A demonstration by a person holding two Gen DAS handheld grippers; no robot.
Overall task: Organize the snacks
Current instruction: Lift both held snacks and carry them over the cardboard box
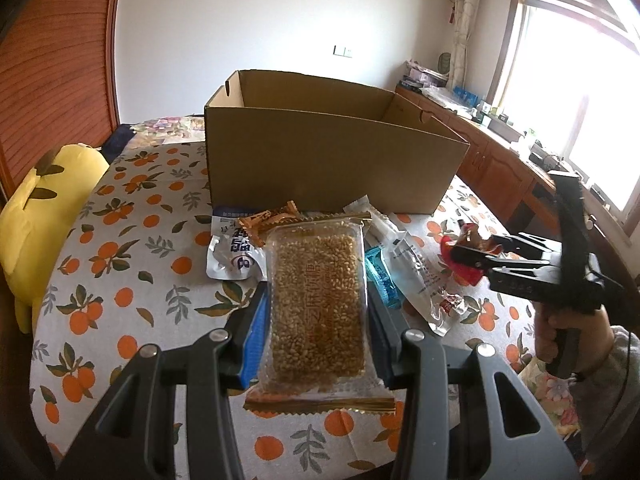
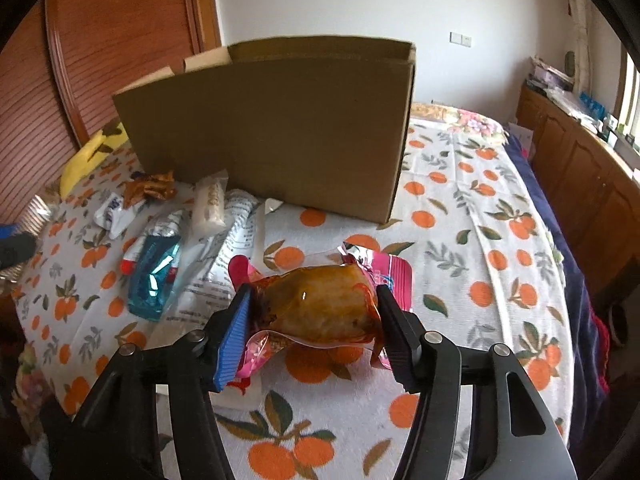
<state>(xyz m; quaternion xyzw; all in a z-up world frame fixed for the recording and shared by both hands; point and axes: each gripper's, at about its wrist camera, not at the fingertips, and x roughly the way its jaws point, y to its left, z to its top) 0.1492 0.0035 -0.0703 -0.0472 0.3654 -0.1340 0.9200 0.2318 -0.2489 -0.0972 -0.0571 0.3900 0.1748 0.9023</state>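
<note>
Snacks here look light: the sesame brittle pack (image 1: 318,304) is a stiff, flat slab in crinkly film that would crack if squeezed hard, so its long edges are the sound place to grip, and the left gripper (image 1: 318,312) has its jaws half closed on exactly those edges, above the bench. Right gripper (image 2: 314,320) jaws are pressed on a soft, slippery red pouch (image 2: 320,308), which buckles between them. Cardboard box (image 1: 320,152) stands just behind.
</note>
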